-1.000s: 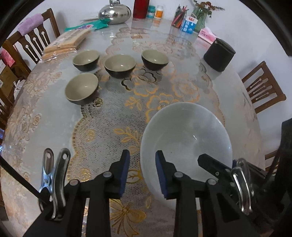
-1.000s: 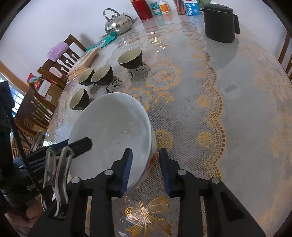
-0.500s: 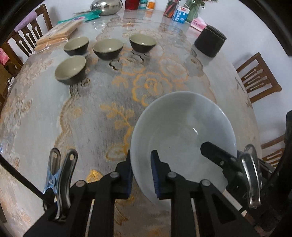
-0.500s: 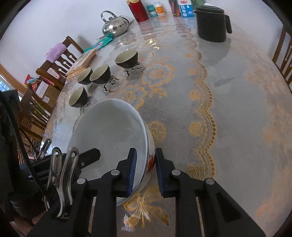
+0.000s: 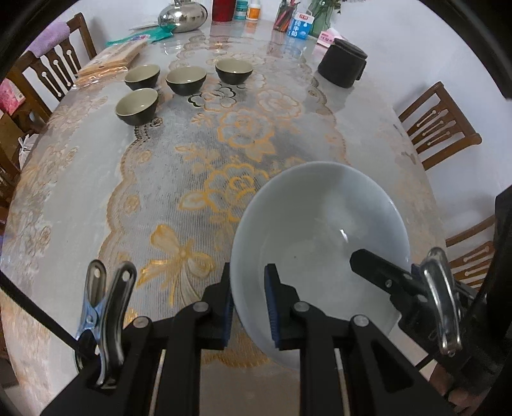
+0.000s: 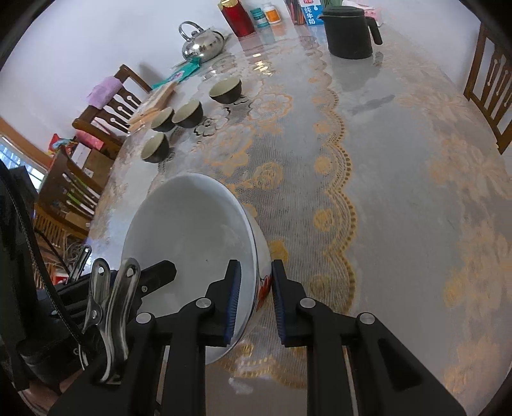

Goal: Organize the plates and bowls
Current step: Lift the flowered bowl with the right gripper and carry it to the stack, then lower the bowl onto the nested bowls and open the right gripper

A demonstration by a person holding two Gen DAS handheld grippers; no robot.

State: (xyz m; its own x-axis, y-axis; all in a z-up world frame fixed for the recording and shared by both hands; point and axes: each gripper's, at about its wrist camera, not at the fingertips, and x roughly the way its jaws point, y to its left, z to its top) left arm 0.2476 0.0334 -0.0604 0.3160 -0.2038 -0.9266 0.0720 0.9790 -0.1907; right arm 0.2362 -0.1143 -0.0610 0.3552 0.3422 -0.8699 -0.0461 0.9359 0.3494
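Note:
A large white bowl (image 5: 320, 230) with a red flower on its outer wall (image 6: 262, 288) hangs tilted just above the table near its front edge. My left gripper (image 5: 248, 288) is shut on the bowl's near-left rim, one blue pad inside and one outside. My right gripper (image 6: 254, 281) is shut on the opposite rim, and its black finger (image 5: 377, 272) shows inside the bowl in the left wrist view. Several small dark bowls with pale insides (image 5: 137, 105) (image 6: 188, 112) stand apart at the far left of the table.
A lace-patterned cloth (image 5: 236, 134) covers the table. A black jug (image 6: 348, 32), a steel kettle (image 6: 203, 43), a red canister (image 6: 238, 17) and a milk carton (image 5: 300, 25) stand at the far end. Wooden chairs (image 5: 441, 124) ring the table.
Both grippers closed onto the white bowl's rim, then rose and drew back toward the near edge, carrying the bowl. The small bowls now look farther away.

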